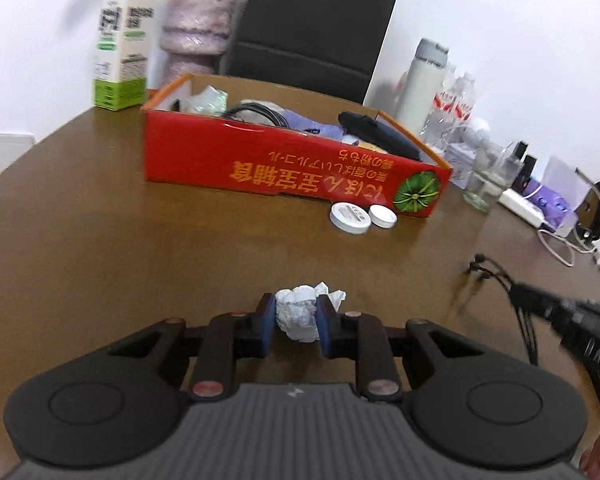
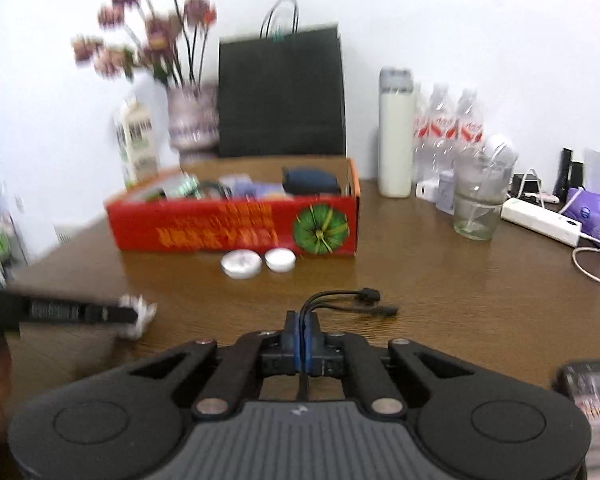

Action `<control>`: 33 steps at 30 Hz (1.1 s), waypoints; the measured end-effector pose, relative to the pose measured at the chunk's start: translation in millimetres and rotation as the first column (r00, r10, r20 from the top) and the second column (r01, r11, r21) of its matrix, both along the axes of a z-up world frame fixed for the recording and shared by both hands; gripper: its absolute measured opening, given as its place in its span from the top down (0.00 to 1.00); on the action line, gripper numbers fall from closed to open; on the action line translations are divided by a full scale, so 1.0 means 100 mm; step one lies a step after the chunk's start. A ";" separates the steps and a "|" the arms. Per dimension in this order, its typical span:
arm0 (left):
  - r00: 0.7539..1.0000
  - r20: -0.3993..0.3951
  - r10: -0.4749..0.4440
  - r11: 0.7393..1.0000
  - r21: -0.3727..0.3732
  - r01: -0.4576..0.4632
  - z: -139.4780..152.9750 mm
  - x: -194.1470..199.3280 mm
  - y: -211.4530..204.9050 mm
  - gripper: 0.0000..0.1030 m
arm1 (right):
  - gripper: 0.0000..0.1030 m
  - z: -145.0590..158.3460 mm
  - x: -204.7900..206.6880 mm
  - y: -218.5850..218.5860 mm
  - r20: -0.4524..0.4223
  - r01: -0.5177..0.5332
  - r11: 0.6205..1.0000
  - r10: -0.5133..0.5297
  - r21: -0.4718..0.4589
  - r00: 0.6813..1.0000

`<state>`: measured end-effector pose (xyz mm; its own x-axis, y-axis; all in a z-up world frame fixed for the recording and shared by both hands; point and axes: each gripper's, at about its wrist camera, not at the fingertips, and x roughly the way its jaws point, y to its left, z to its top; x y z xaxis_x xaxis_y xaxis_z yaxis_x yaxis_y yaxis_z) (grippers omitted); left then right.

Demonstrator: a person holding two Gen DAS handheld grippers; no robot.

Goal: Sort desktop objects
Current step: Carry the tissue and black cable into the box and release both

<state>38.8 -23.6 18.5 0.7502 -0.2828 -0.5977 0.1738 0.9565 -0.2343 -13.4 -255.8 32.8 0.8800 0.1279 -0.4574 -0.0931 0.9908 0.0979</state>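
My left gripper (image 1: 296, 312) is shut on a crumpled white paper ball (image 1: 298, 314), just above the brown table. It also shows in the right wrist view (image 2: 136, 314) at the left. My right gripper (image 2: 302, 322) is shut on a black multi-plug cable (image 2: 348, 300), whose plugs stick out ahead of the fingers; it also shows in the left wrist view (image 1: 496, 276). A red cardboard box (image 1: 284, 168) (image 2: 236, 226) holding several items stands ahead. Two white round lids (image 1: 350, 218) (image 2: 240, 264) lie in front of it.
A milk carton (image 1: 122, 48), a flower vase (image 2: 192, 120) and a black paper bag (image 2: 280, 92) stand behind the box. To the right stand a white bottle (image 2: 396, 136), water bottles (image 2: 448, 128), a glass (image 2: 480, 200), a power strip (image 2: 540, 220) and cables.
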 end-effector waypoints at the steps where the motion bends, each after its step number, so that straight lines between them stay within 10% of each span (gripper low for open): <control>1: 1.000 0.007 0.000 1.000 -0.002 0.000 0.03 -0.08 0.02 0.78 | 0.99 0.04 -0.04 -0.01 0.008 0.005 1.000 -0.005 0.008 1.000; 10: 0.986 0.166 -0.014 0.999 -0.032 0.020 0.54 -0.32 0.16 0.78 | 0.99 0.64 -0.20 -0.07 0.146 -0.051 0.993 0.035 0.106 0.989; 19: 0.974 0.227 0.000 1.000 -0.023 0.005 1.23 0.87 0.20 0.80 | 0.99 1.43 0.90 0.22 0.301 -0.104 0.994 0.088 0.037 0.950; 33: 0.988 -0.058 0.145 0.982 0.130 -0.137 0.50 2.67 0.16 0.72 | 0.96 0.40 3.35 0.68 -0.143 -0.144 0.989 0.140 -0.018 0.980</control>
